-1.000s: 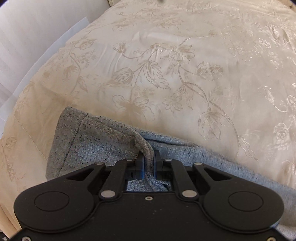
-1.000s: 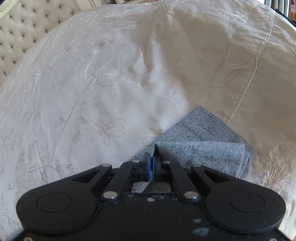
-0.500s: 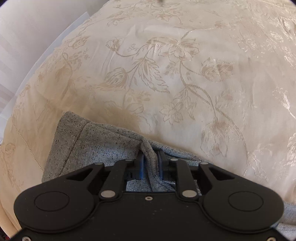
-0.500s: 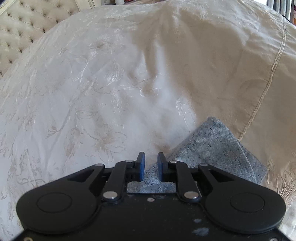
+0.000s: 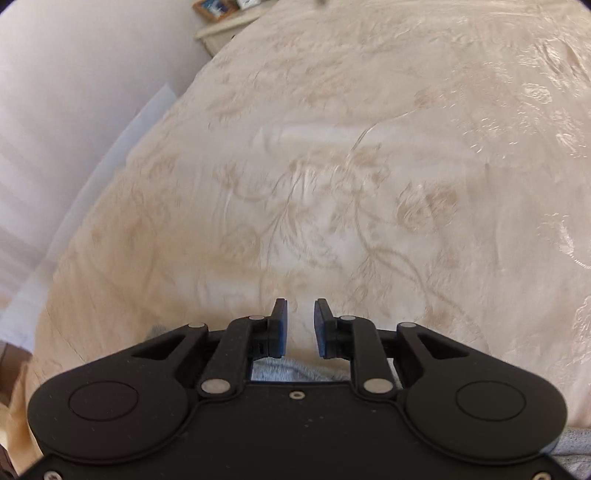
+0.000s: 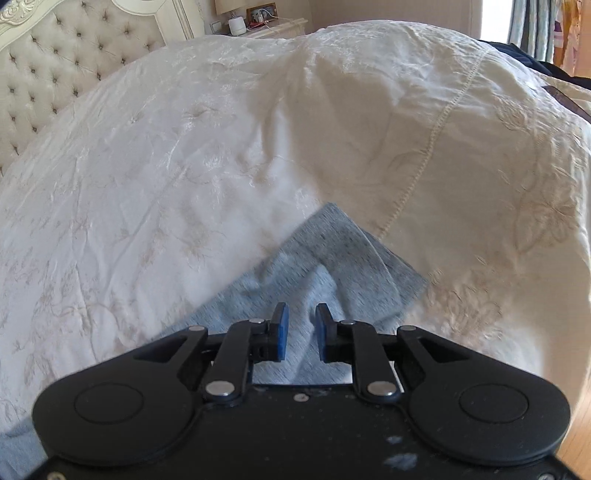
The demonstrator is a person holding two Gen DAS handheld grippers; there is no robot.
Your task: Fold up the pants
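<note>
The grey speckled pants (image 6: 332,258) lie on the cream embroidered bedspread (image 6: 184,166). In the right wrist view a folded corner of them reaches out ahead of my right gripper (image 6: 301,314), which is open and empty just above the cloth. In the left wrist view my left gripper (image 5: 300,310) is open and empty over the bedspread (image 5: 332,184); only a thin strip of the pants (image 5: 295,371) shows behind its fingers and at the lower right. The view is blurred by motion.
A tufted headboard (image 6: 55,55) and a nightstand (image 6: 273,26) with small items stand at the far end in the right wrist view. A white wall (image 5: 74,92) runs along the bed's left edge. Wooden floor (image 6: 576,424) shows at the lower right.
Both grippers have opened and let go of the pants. Both have lifted and drawn back; the cloth now lies flat on the bed.
</note>
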